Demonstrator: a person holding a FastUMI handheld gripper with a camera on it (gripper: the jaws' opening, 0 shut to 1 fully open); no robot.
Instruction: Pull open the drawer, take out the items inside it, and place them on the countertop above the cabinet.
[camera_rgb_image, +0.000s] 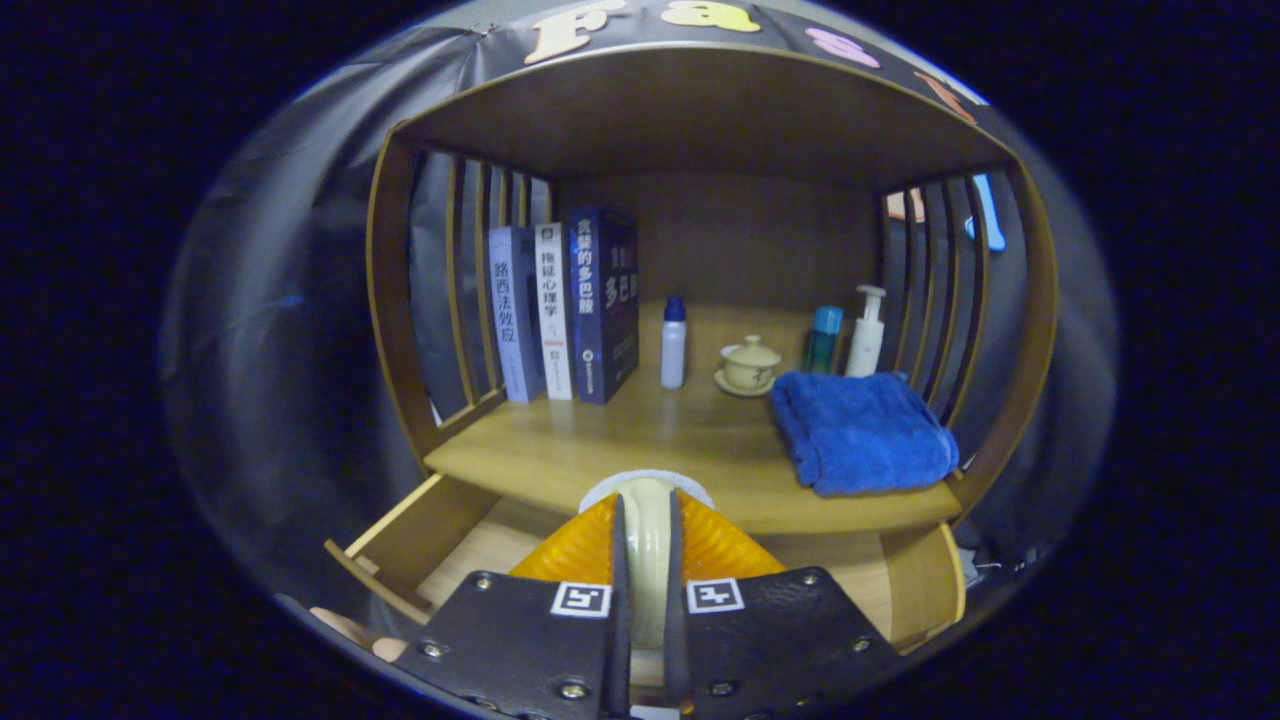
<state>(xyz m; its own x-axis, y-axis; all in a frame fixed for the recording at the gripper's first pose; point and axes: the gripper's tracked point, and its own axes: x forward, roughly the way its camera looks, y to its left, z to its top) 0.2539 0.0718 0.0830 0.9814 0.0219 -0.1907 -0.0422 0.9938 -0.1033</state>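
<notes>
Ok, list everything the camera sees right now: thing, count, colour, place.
cabinet: one, wooden, slatted sides
countertop: one, wooden, above drawer
drawer: one, wooden, pulled open
books: three, upright, back left
small bottle: one, white, blue cap, beside books
lidded cup: one, cream, on saucer
teal bottle: one, behind towel
pump bottle: one, white, back right
towel: one, blue, folded, right
held item: one, pale, white-topped, over drawer
tool: fingers shut on held item

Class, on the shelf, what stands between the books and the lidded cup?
In the gripper view, a small white bottle with a blue cap stands between the books and the lidded cup.
</notes>
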